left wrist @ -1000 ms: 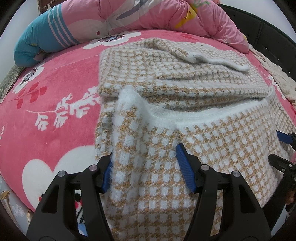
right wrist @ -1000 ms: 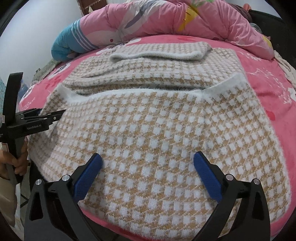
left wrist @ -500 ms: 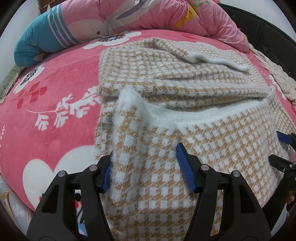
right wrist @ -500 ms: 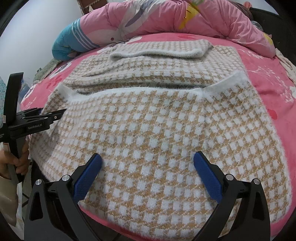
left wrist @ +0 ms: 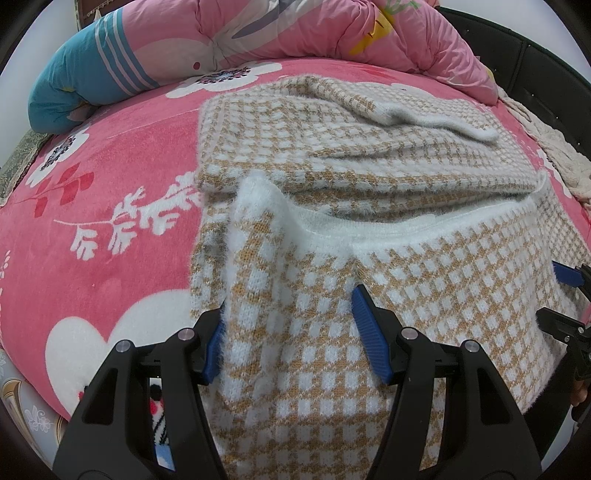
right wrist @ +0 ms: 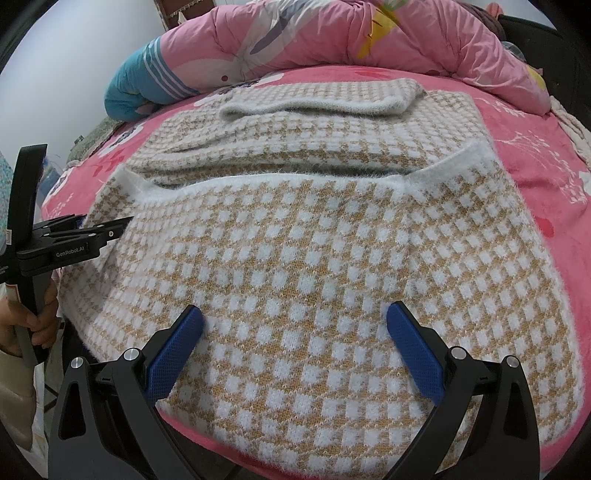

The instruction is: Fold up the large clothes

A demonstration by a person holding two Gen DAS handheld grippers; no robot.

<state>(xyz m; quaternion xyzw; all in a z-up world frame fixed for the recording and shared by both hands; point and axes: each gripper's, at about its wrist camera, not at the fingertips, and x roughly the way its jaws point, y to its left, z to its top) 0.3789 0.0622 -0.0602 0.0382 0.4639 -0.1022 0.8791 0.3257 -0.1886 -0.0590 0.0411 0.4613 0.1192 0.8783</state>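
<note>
Lettering "GenRobot.AI" on left gripper [right wrist: 110, 230], beside checked sweater [right wrist: 314, 258]

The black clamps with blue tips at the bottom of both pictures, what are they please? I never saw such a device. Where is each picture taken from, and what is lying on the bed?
They are hand-held grippers, not a robot: a person carries one in each hand, and each has a wide-angle camera looking forward along its two fingers. One picture comes from the left gripper, the other from the right gripper. In the right view you can also see the person's hand holding the left tool.

On the pink floral blanket lies a fluffy tan and white checked sweater, partly folded, with its white neckline facing away. A pink and teal quilt is bunched up behind it.

Both grippers stand open with sweater fabric between their fingers; nothing is pinched.
</note>
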